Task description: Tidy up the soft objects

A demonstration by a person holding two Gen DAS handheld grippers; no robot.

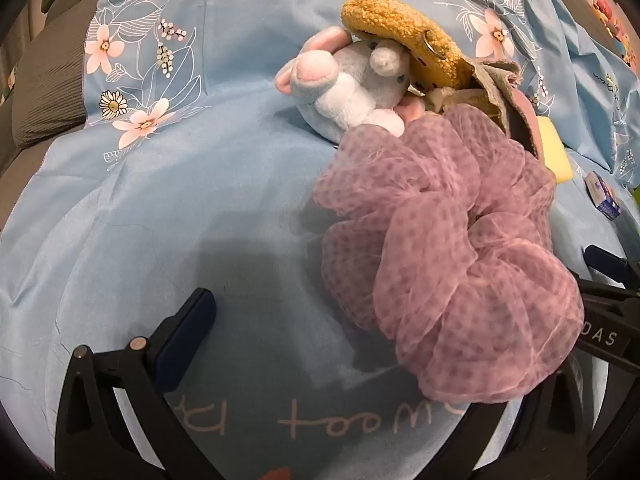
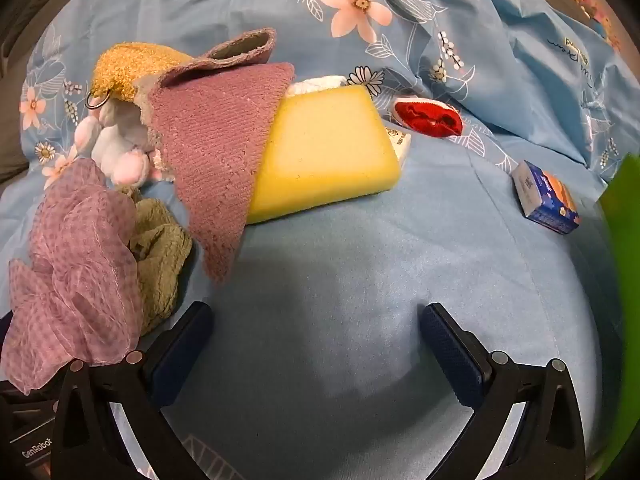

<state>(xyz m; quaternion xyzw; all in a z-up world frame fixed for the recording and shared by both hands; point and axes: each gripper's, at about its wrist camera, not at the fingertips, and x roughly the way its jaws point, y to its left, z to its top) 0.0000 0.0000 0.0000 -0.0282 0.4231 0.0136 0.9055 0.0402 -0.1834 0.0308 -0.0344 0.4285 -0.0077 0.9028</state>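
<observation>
Two grippers: left gripper (image 1: 336, 340) and right gripper (image 2: 316, 344), both with jaws spread wide and nothing clamped.
Left gripper: the purple mesh pouf (image 1: 448, 248) bulges in over its right side, hiding the right finger; whether it touches that finger is unclear.
Right gripper: only bare blue bedsheet (image 2: 340, 280) lies between its fingers.
Soft pile: the pouf lies nearest, then a green cloth (image 2: 160, 256), a plush bunny (image 1: 352, 84), a mustard fuzzy pouch (image 1: 400, 32) with a metal ring (image 2: 96, 101), and a mauve towel (image 2: 216, 152).
Towel: drapes over a yellow sponge (image 2: 332, 152), its long edge running down towards the camera.
Sponge: lies flat, long axis slanting left-right.
Apart: a red-and-white item (image 2: 428, 118) and a small blue box (image 2: 546, 202) sit to the right, well clear of the pile.
Containers: the pouch's contents cannot be seen.
</observation>
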